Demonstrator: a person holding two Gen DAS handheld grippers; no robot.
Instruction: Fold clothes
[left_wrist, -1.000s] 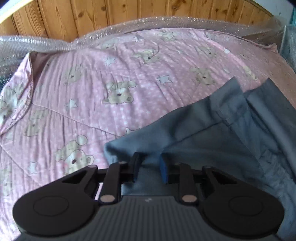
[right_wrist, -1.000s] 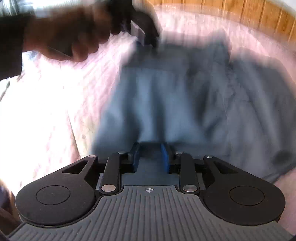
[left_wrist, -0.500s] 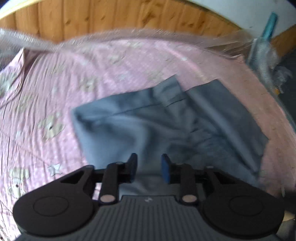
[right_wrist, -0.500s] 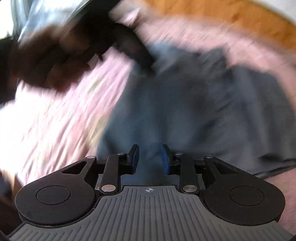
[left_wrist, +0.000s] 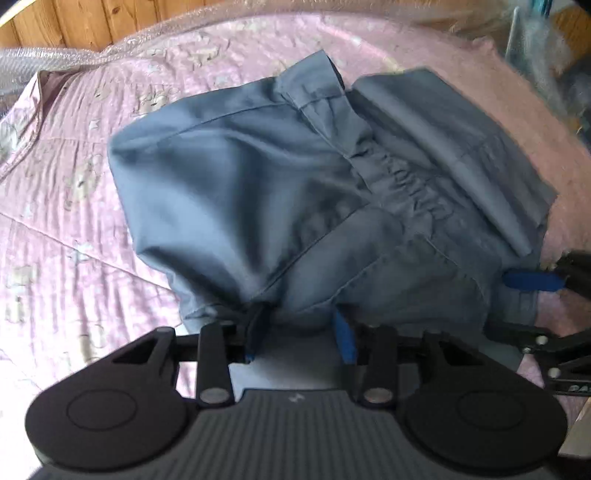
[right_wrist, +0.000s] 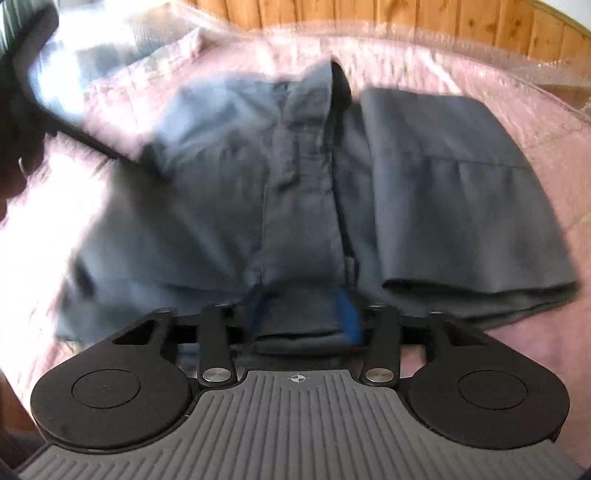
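Note:
A grey-blue garment (left_wrist: 295, 192) with an elastic waistband lies bunched on the pink bedspread (left_wrist: 66, 221); it also fills the right wrist view (right_wrist: 303, 192). My left gripper (left_wrist: 299, 332) stands open, its fingers apart, with cloth draped over the tips and between them. My right gripper (right_wrist: 303, 314) is also open with a fold of the garment lying between its blue pads (right_wrist: 349, 317). The right gripper shows at the right edge of the left wrist view (left_wrist: 535, 280). The left gripper and the hand holding it show blurred at the upper left of the right wrist view (right_wrist: 74, 122).
The bedspread has a teddy bear and star print and is edged with clear bubble wrap (left_wrist: 55, 55). A wooden panel wall (right_wrist: 406, 14) runs behind the bed. Cluttered items stand off the bed's far right (left_wrist: 546, 40).
Both grippers have swung the garment's near part over toward the far side, so it now lies doubled and bunched. Both jaws have opened wider than in the earlier frames.

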